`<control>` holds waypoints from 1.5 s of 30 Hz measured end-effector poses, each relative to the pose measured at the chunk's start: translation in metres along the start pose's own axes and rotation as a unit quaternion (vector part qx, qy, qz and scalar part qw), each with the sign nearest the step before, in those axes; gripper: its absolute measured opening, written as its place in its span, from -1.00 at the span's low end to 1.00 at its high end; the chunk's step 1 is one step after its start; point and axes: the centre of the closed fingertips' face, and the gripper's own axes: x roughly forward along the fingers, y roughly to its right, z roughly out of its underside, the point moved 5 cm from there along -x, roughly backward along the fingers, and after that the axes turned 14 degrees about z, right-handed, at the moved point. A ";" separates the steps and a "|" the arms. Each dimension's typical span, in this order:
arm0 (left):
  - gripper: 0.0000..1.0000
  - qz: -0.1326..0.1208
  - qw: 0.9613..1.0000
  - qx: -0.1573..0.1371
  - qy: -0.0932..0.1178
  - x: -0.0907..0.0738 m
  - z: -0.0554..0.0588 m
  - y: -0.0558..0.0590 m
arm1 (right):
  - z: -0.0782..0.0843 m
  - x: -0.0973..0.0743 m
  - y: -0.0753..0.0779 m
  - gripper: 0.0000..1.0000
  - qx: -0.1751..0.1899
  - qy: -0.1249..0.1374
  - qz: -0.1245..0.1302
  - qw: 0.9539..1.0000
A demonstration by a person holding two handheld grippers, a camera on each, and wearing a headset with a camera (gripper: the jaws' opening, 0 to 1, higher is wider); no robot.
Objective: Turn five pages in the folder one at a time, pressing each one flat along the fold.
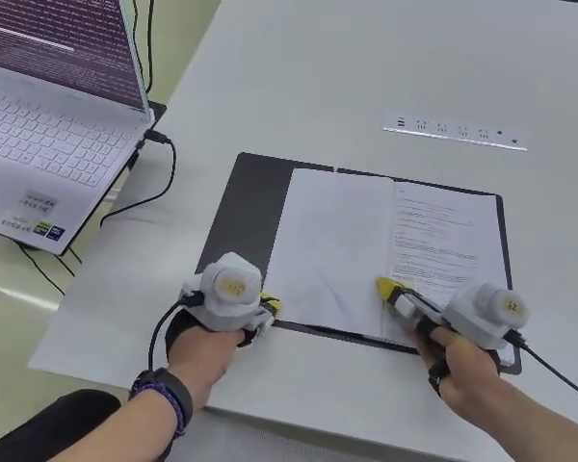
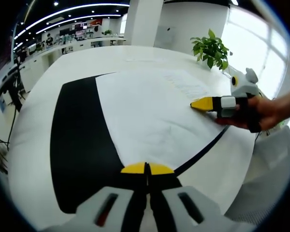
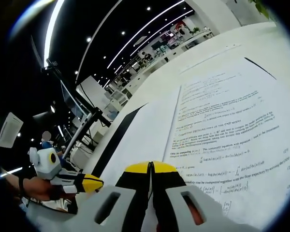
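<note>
A black folder (image 1: 246,207) lies open on the white table. A turned sheet (image 1: 332,241) shows its blank back on the left, and a printed page (image 1: 443,241) lies on the right. My left gripper (image 1: 270,305) is shut, its yellow tips (image 2: 147,168) at the blank sheet's near corner (image 2: 150,125), by the folder's front edge. My right gripper (image 1: 387,288) is shut too, resting low on the paper close to the fold. In the right gripper view its tips (image 3: 150,167) sit over the printed page (image 3: 222,130). Nothing shows between either pair of jaws.
An open white laptop (image 1: 48,144) stands at the far left, with a black cable (image 1: 149,197) trailing toward the folder. A power socket strip (image 1: 456,129) is set into the table behind the folder. A potted plant (image 2: 211,48) stands farther off.
</note>
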 end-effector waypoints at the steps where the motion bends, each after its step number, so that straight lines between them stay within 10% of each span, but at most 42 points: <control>1: -1.00 0.000 1.000 -0.001 0.003 0.000 0.000 0.000 | 0.002 -0.001 0.001 -1.00 0.001 -0.001 -0.001 1.000; 45: -1.00 0.016 1.000 0.024 -0.011 -0.001 0.001 0.001 | 0.045 -0.044 -0.010 -1.00 -0.023 -0.010 0.012 1.000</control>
